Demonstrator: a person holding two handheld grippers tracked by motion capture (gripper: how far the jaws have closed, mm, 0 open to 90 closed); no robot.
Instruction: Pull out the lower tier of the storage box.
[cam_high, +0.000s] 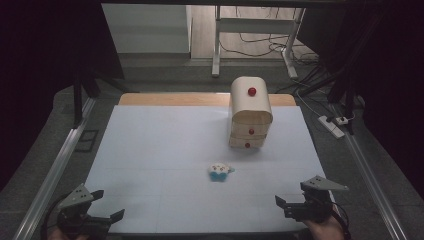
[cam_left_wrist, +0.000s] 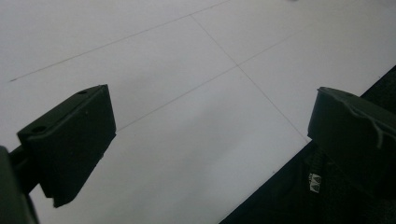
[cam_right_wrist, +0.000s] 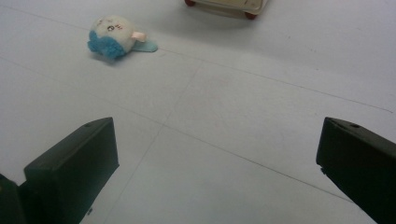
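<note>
A small white and blue plush toy (cam_high: 220, 171) lies on the white table (cam_high: 165, 150), a little in front of a cream mini drawer chest (cam_high: 250, 112) with red knobs. In the right gripper view the plush toy (cam_right_wrist: 114, 37) lies at the upper left, and the foot of the chest (cam_right_wrist: 224, 5) shows at the top edge. My left gripper (cam_high: 107, 210) rests at the near left corner, jaws wide apart and empty (cam_left_wrist: 210, 140). At the near right edge my right gripper (cam_high: 286, 205) is open too, with bare table between its jaws (cam_right_wrist: 219, 163).
Metal rails (cam_high: 55, 170) run along both sides of the table. A power strip (cam_high: 332, 126) and cables lie on the floor to the right. A desk frame (cam_high: 255, 30) stands beyond the far edge. The table's near edge (cam_left_wrist: 280, 172) passes under the left gripper.
</note>
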